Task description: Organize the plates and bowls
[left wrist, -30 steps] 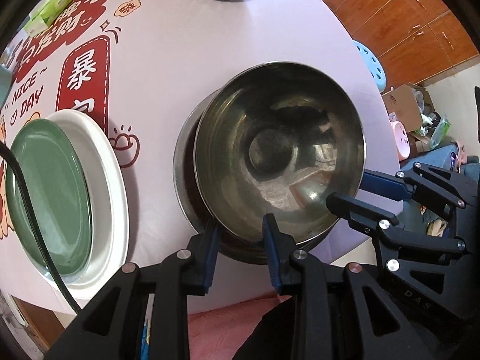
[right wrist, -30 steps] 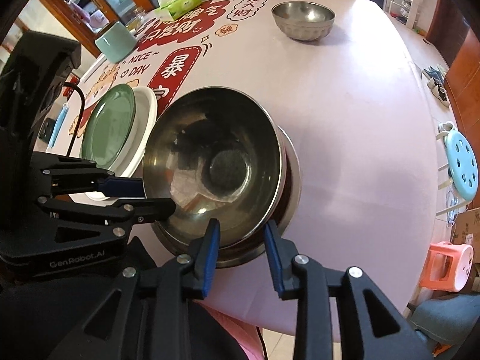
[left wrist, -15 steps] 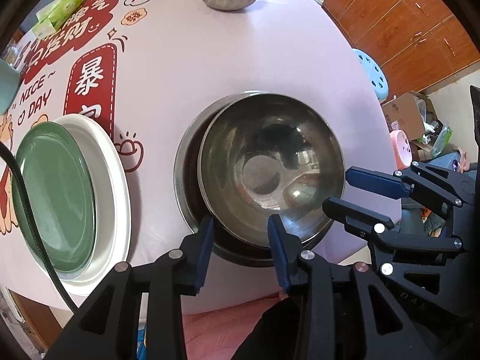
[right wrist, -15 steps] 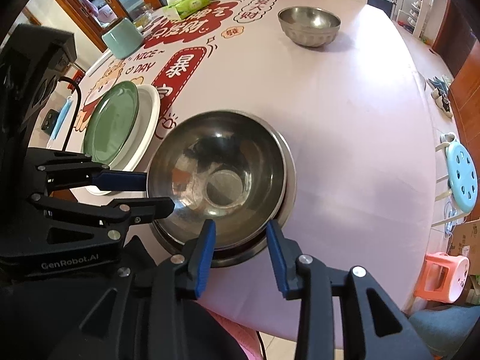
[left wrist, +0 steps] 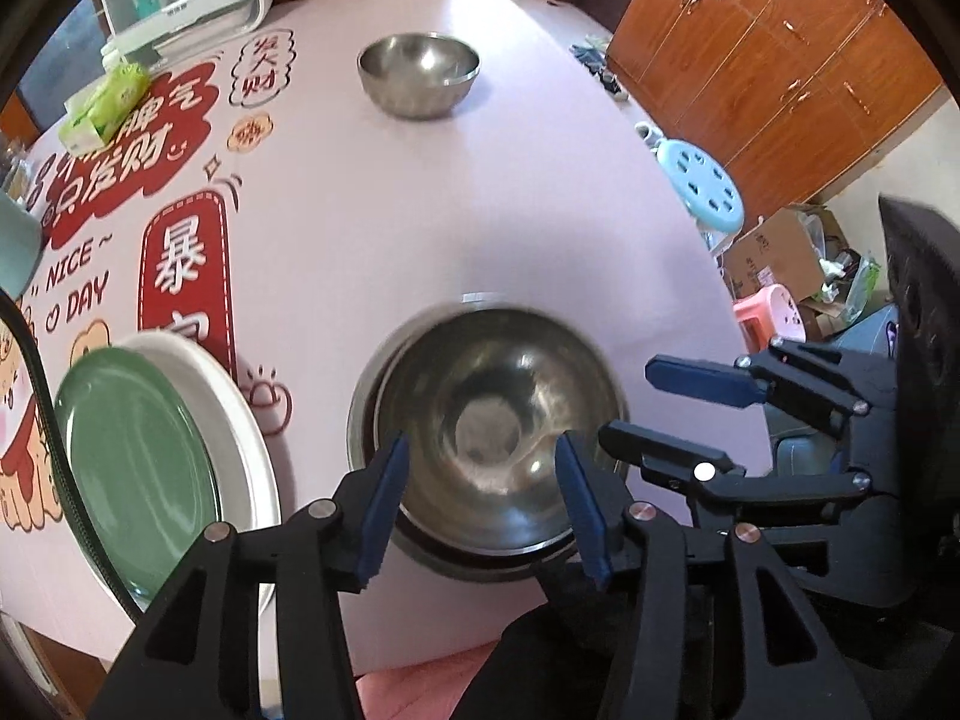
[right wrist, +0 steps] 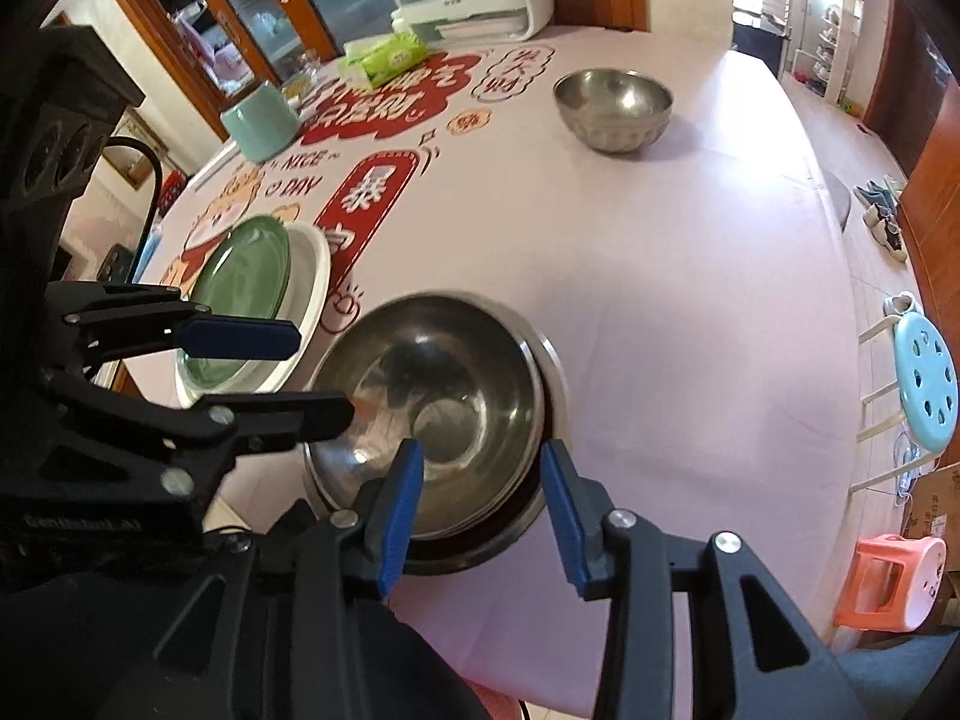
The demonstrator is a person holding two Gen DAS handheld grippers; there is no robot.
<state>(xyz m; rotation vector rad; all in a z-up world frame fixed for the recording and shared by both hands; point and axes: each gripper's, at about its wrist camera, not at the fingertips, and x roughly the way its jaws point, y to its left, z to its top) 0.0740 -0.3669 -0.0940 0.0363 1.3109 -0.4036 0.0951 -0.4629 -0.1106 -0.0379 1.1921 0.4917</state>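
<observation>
A steel bowl [left wrist: 492, 420] [right wrist: 444, 402] sits nested in a wider steel bowl [left wrist: 355, 420] [right wrist: 555, 372] near the front edge of the pink table. My left gripper [left wrist: 486, 507] [right wrist: 282, 375] hovers above the stack's near rim. Its jaws are opening and the blue pads touch nothing. My right gripper [right wrist: 483, 516] [left wrist: 678, 414] hangs over the same stack from the other side, jaws also opening and free of the rim. A third steel bowl [left wrist: 418, 75] [right wrist: 612, 102] stands alone at the far side. A green plate [left wrist: 135, 462] [right wrist: 243, 282] lies on a white plate [left wrist: 240, 420] [right wrist: 315, 270] to the left.
A green tissue pack [left wrist: 105, 102] [right wrist: 390, 54], a teal cup [right wrist: 261, 126] and a white appliance [right wrist: 474, 0] stand at the table's back left. Stools [left wrist: 702, 186] [right wrist: 891, 579] and boxes crowd the floor to the right. The table's front edge runs just under the bowl stack.
The upper bowl, held tilted by its rim a second ago, now rests level in the wider bowl. Both grippers have widened and let go. The left gripper has risen.
</observation>
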